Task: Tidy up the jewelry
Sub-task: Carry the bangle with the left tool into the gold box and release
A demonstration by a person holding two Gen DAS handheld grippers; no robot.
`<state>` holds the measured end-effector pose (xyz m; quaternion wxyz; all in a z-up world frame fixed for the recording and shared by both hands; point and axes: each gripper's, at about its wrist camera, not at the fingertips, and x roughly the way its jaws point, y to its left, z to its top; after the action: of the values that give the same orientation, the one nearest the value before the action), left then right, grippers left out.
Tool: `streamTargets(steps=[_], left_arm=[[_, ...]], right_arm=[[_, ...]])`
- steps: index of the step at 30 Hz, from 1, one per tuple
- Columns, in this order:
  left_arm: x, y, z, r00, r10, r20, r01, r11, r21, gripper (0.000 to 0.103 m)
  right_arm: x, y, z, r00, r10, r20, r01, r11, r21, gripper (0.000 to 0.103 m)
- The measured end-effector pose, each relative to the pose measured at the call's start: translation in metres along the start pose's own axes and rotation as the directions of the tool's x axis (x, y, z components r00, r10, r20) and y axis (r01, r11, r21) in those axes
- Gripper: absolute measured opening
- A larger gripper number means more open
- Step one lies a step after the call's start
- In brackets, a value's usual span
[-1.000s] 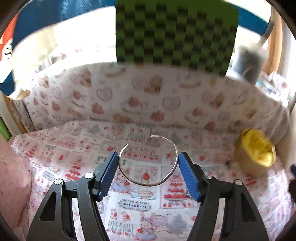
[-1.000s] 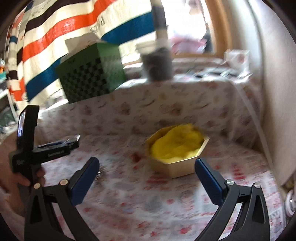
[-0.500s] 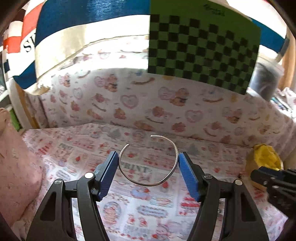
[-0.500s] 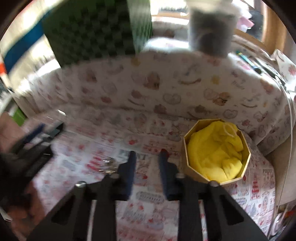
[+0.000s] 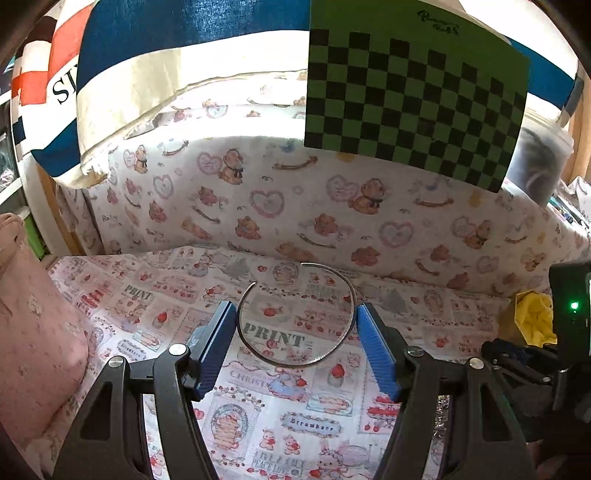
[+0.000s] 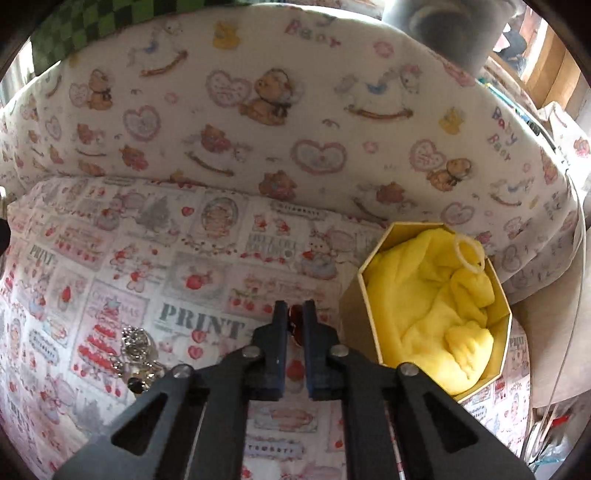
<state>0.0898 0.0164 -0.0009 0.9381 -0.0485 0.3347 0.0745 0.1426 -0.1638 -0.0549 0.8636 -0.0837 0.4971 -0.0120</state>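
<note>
My left gripper point(image 5: 296, 325) is shut on a thin silver open bangle point(image 5: 280, 360), which hangs level between its blue pads point(image 5: 376, 350) above the printed cloth. In the right wrist view, my right gripper point(image 6: 294, 317) points steeply down at the cloth, its jaws closing. A small red jewel point(image 6: 294, 322) is pinched between their tips. Just right of it stands a gold octagonal box point(image 6: 354, 306) lined with yellow cloth, with a pale ring point(image 6: 469, 254) on the lining. A heap of silver jewelry point(image 6: 138, 349) lies left of the right gripper.
A padded wall in teddy-bear print point(image 6: 280, 110) closes the back of the printed cloth point(image 6: 110, 240). Above it are a green checkered box point(image 5: 413, 85), a striped bag point(image 5: 147, 55) and a grey cup point(image 6: 454, 26). Pink fabric point(image 5: 33, 332) lies at the left.
My right gripper swung down toward the cloth beside the gold box and went from wide open to shut on the red jewel. The left gripper shifted a little, still holding the bangle.
</note>
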Motion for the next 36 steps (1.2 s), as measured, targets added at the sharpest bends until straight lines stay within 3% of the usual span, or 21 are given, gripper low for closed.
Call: streamTargets(steps=[4,9,12,17,20,22,24,27,29,32,36], left_arm=[[-0.005,-0.001,0.000,1.000,0.009,0.017,-0.009,1.000,0.000,0.066],[-0.011,-0.006,-0.001,1.000,-0.008,0.018,0.007,1.000,0.017,0.066],[-0.018,-0.014,-0.002,0.999,-0.022,0.034,0.021,0.999,0.044,0.066],[-0.031,-0.028,-0.007,0.996,-0.019,0.092,0.010,0.995,0.098,0.065],[-0.038,-0.030,-0.007,0.994,-0.057,0.095,0.048,0.994,0.096,0.065],[-0.047,-0.033,-0.005,0.991,-0.084,0.108,0.073,0.992,0.102,0.065],[-0.059,-0.035,-0.003,0.986,-0.108,0.128,0.094,0.990,0.108,0.065],[-0.070,-0.039,0.006,0.980,-0.150,0.131,0.139,0.986,0.088,0.065],[-0.072,-0.046,0.014,0.978,-0.175,0.111,0.166,0.982,0.087,0.065],[-0.072,-0.064,0.023,0.973,-0.217,0.079,0.209,0.973,0.099,0.065],[-0.074,-0.098,0.031,0.954,-0.294,0.058,0.285,0.950,0.130,0.065]], right_arm=[[-0.012,-0.012,-0.018,0.993,0.114,0.014,-0.115,0.992,0.047,0.005],[-0.044,-0.042,-0.047,0.970,0.221,0.098,-0.230,0.969,0.088,0.005],[-0.063,-0.065,-0.060,0.936,0.307,0.172,-0.327,0.939,0.106,0.005],[-0.102,-0.101,-0.049,0.889,0.308,0.340,-0.357,0.929,0.093,0.005],[-0.110,-0.136,-0.049,0.862,0.301,0.407,-0.393,0.905,0.162,0.005],[-0.105,-0.158,-0.049,0.864,0.273,0.423,-0.388,0.896,0.215,0.005],[-0.090,-0.176,-0.048,0.879,0.238,0.414,-0.367,0.892,0.265,0.005],[-0.063,-0.199,-0.046,0.880,0.273,0.388,-0.412,0.845,0.340,0.005],[-0.052,-0.205,-0.043,0.887,0.281,0.365,-0.413,0.836,0.360,0.005],[-0.043,-0.204,-0.045,0.869,0.342,0.357,-0.465,0.810,0.357,0.005],[-0.046,-0.207,-0.048,0.864,0.332,0.377,-0.468,0.807,0.361,0.008]])
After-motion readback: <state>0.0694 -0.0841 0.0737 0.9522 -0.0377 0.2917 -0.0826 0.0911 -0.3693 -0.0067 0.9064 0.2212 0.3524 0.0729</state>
